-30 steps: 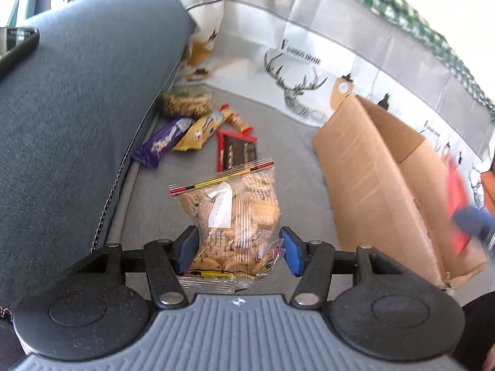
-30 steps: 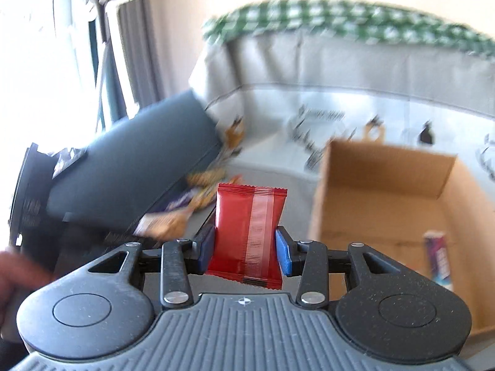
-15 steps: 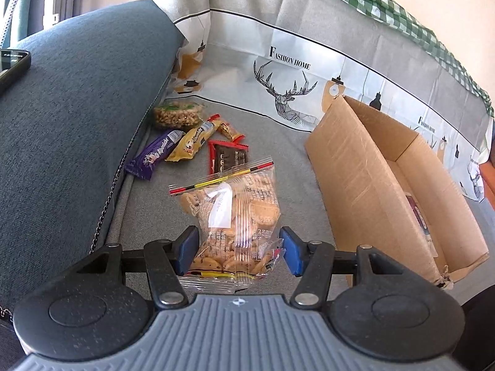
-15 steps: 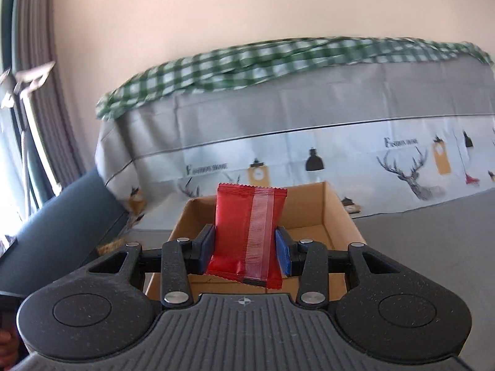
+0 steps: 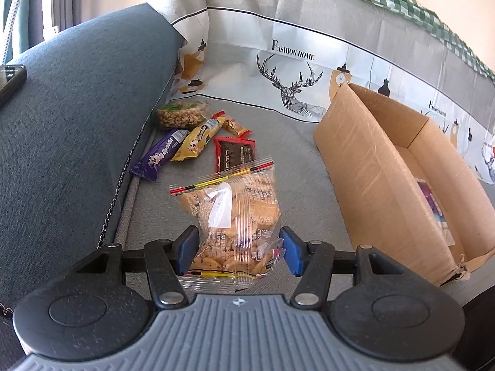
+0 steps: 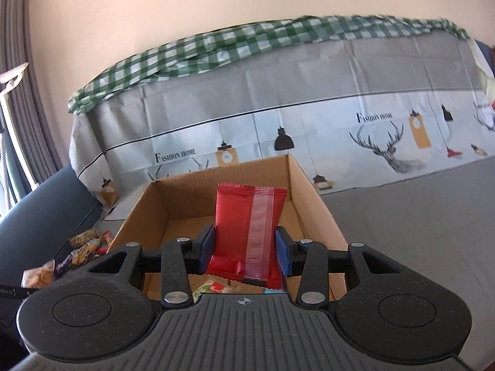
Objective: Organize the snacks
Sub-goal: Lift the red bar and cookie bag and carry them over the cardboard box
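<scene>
Your left gripper [image 5: 236,249]: closed on one clear cracker bag [image 5: 230,216], held above the couch seat.
Your right gripper [image 6: 244,249]: clamping one red packet [image 6: 247,235] over the cardboard box [image 6: 312,207].
Loose snacks, left view: five, by the cushion [image 5: 77,117].
Right view only: a wrapper on the box floor.

Two forward-facing wrist views, both sharing the cardboard box [image 5: 371,167] [image 6: 235,185].
</scene>
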Demonstrator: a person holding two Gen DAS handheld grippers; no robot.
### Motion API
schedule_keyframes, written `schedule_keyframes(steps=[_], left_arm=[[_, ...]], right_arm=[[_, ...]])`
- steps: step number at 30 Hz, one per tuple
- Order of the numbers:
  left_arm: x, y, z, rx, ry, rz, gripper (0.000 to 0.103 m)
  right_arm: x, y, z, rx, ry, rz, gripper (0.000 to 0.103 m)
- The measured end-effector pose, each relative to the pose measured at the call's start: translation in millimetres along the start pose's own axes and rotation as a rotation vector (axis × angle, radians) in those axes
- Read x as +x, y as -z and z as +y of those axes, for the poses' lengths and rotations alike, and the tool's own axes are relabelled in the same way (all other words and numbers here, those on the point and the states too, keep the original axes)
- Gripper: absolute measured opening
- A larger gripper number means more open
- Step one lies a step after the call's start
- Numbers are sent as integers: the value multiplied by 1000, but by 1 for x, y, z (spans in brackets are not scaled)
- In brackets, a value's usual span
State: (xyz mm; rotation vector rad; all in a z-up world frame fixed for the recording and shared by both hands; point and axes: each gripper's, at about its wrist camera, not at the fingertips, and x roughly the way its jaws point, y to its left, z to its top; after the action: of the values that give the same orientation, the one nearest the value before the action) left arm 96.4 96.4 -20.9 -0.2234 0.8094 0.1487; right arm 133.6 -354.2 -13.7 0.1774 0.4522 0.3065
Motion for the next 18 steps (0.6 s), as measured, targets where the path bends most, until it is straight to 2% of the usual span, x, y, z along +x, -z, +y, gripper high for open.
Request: schedule_keyframes(steps=[12,18], left_arm=[[-6,8,-15,35,-18,-23,63],[-15,14,-24,54,26,-50,62]], right_arm=[[2,2,0,-18,-13,-6,43],[4,2,-5,-3,-15,3,43]])
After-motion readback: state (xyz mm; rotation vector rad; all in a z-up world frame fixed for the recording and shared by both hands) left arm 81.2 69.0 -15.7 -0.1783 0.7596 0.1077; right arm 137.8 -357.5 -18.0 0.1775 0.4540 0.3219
